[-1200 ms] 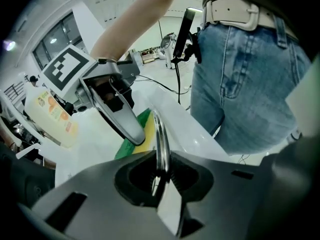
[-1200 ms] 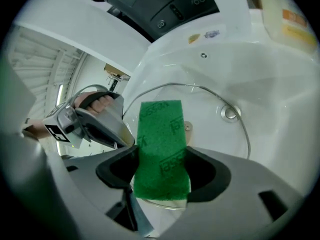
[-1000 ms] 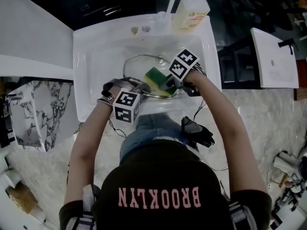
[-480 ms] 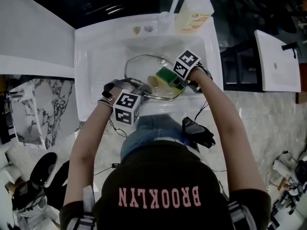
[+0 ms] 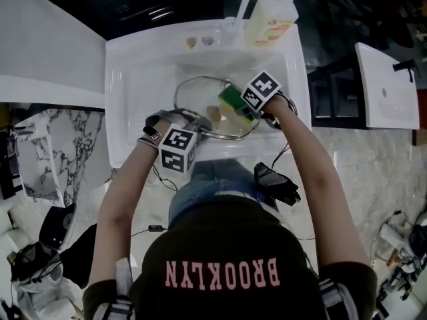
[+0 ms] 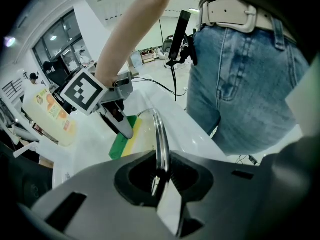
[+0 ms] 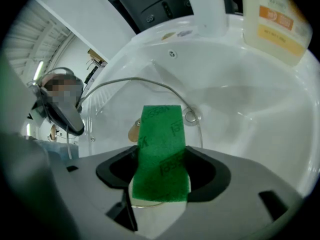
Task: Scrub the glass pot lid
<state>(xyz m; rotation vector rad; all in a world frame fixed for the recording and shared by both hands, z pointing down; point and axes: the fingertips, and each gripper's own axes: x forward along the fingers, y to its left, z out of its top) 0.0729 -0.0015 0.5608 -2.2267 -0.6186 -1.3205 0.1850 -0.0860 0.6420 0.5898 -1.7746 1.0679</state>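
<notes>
Glossy white sink point(image 5: 133, 59), left gripper point(image 6: 161, 176) pinching metal-rimmed glass lid point(image 5: 197, 95), right gripper point(image 7: 160, 176) clamping green sponge point(image 7: 161, 134)

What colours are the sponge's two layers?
The sponge is green and yellow; clearest in left gripper view.

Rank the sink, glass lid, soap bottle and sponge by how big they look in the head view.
1. sink
2. glass lid
3. soap bottle
4. sponge, partly covered, so its full size is unsure

The right gripper point(image 7: 160, 176) clamps a green sponge point(image 7: 161, 134) over the glass lid point(image 7: 115, 111).
</notes>
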